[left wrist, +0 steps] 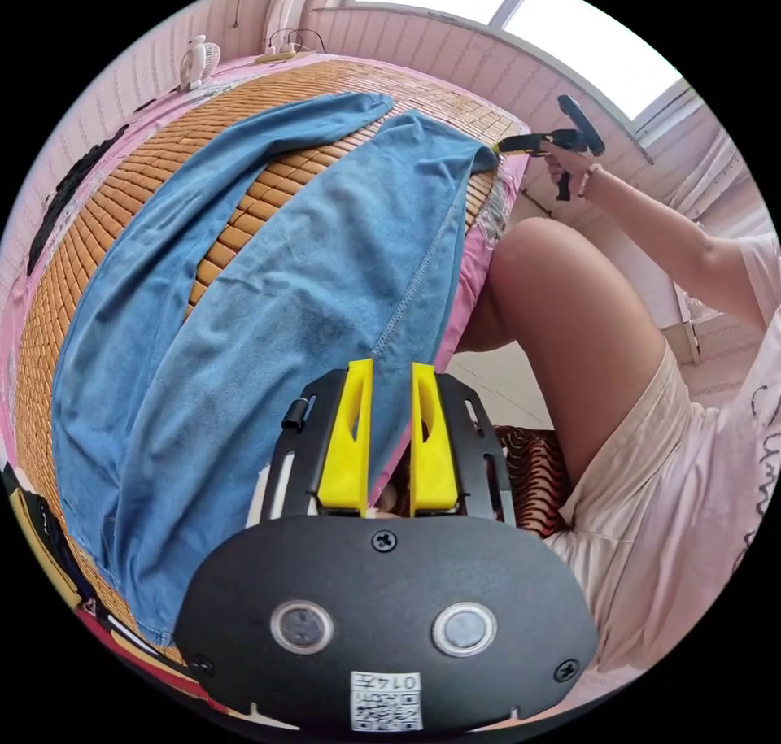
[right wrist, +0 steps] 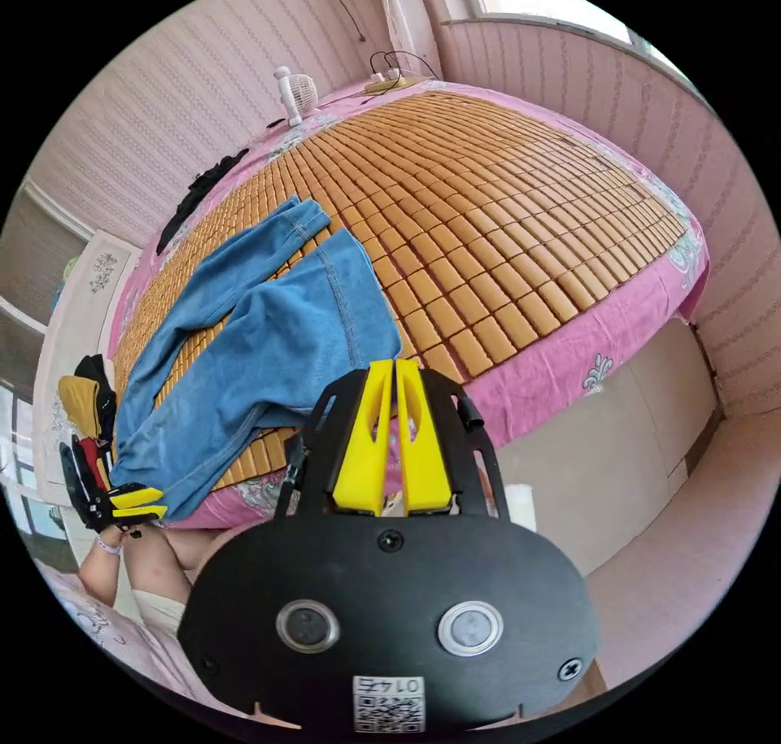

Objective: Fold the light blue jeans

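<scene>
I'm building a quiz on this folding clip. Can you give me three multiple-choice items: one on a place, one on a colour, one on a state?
1. Where do the light blue jeans lie?
A. on the floor
B. on the bamboo mat on the bed
C. on a chair

2. What colour is the sheet under the mat?
A. pink
B. green
C. white

3. How do the jeans lie?
A. rolled up
B. folded into a square
C. spread out, legs apart

Answers:
1 B: the mat's tiles show around the jeans.
2 A: a pink border shows along the mat's edge.
3 C: mat tiles show between the two legs.
</scene>
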Tool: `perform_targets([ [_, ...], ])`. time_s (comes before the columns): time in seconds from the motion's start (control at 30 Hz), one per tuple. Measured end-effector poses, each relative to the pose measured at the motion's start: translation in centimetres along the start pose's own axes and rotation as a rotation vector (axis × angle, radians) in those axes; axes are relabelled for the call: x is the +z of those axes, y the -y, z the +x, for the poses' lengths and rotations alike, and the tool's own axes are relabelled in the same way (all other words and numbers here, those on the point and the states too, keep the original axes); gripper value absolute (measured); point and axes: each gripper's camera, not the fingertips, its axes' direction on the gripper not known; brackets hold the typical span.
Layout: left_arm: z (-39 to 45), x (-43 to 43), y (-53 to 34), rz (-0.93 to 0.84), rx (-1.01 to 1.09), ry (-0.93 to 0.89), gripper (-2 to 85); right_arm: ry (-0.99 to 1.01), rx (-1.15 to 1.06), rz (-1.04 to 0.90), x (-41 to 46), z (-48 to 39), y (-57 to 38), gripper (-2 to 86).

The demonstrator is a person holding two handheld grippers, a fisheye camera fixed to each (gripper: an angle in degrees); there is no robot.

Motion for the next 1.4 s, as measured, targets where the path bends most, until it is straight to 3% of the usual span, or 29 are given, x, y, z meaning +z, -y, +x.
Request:
perform_targets([
  [0.13,0.4,0.0,-0.1,0.014,0.069,0.014,-0.1,0.152,-0.027,0.201,-6.0,0.1,0.2,0.4],
  [0.2,0.8,-0.4,-0.2,0.01,0.1,0.005,-0.5,0.111,-0.078,0.28,-9.4,-0.2,-0.2,0.6],
  [0.27,1.6,-1.5,-0.6,0.034,0.16,-0.031,-0.4,0.012,-0.087,0.231,-9.7,0.4,-0.7,1.2],
  [0.4,1.6,-2.7,-1.9,0.025,0.165,-0.111,3.7,-0.067,0.028,-0.08,-5.3,3.9,-1.4,6.6],
  [0.5,1.1,-3.5,-2.6,-0.004,0.156,-0.115,6.0,0.008,0.02,0.01,-4.5,3.5,-1.4,8.8],
  [0.67,-0.8,-5.6,-2.1,0.073,0.084,0.029,5.5,0.021,-0.048,0.038,-0.1,0.3,1.1,8.8],
  [0.93,-3.3,-4.0,0.7,0.066,-0.032,0.197,7.3,-0.103,-0.04,0.01,6.9,-2.1,4.4,7.1],
  [1.07,-3.8,-1.7,0.9,-0.038,-0.043,0.202,7.4,-0.086,-0.13,-0.037,8.0,-3.0,4.8,1.0],
  [1.23,-4.5,-3.0,-0.1,-0.048,-0.08,0.124,0.8,-0.024,-0.136,0.132,4.8,-3.7,5.4,0.5],
  [1.4,-4.1,-4.8,-1.3,0.06,-0.078,0.239,4.0,-0.05,-0.067,0.098,8.5,-4.5,7.1,2.2],
])
